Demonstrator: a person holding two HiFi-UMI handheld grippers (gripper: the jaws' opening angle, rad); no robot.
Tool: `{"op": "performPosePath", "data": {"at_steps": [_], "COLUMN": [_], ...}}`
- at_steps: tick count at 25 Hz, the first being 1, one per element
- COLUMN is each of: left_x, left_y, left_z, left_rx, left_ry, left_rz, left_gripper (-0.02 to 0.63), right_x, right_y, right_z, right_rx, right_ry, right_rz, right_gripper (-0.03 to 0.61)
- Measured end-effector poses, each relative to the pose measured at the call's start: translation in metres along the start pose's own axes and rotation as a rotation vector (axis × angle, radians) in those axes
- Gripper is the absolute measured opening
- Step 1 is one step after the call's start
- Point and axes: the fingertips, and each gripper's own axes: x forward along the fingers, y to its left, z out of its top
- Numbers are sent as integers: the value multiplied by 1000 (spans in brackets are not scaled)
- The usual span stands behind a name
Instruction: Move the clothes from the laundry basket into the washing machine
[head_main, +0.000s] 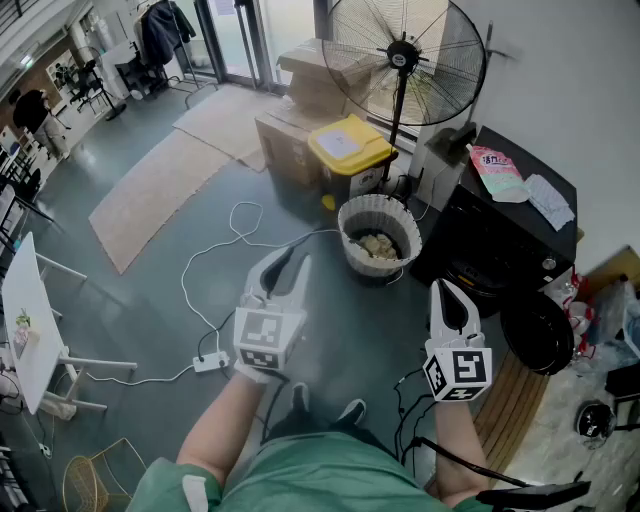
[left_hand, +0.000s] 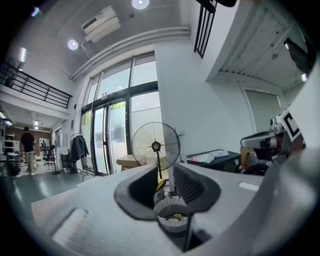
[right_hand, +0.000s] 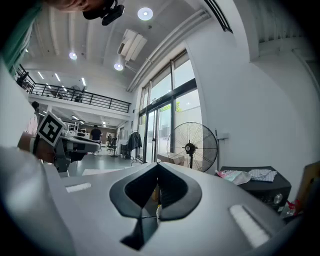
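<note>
Held left gripper (head_main: 284, 264) at lower centre, jaws apart, empty; right gripper (head_main: 447, 288) at lower right, jaws together, empty; faced laundry basket (head_main: 372, 268) of clothes (head_main: 378, 245) beside washing machine (head_main: 492, 252).

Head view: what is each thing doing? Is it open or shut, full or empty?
laundry basket: upright on the floor, clothes inside
clothes: lying in the basket, not moved yet
washing machine: door looks swung open
yellow-lidded bin: lid shut
fan: standing upright, can't tell if spinning
left hand-held gripper: open, empty
right hand-held gripper: shut, empty
</note>
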Motion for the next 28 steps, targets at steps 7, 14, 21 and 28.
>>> {"op": "performPosePath", "data": {"at_steps": [7,14,21,28], "left_x": [-23,-18,-7,5], "left_y": [46,90,135,178], "left_z": [-10,-14,-19,-26], "left_rx": [-21,-42,-64,-70], "left_ry": [-1,-25,-68,-68], "left_rz": [3,-19,-76,-69], "left_gripper": [100,101,135,152], "right_x": [16,42,61,67], "right_y": [43,60,73,58], "right_z": [2,4,14,17], "right_rx": [-10,6,-12,-8], "right_ry": [12,46,56,57], "right_rz": [-12,-56,-146,-235], "right_gripper": [2,55,161,161]}}
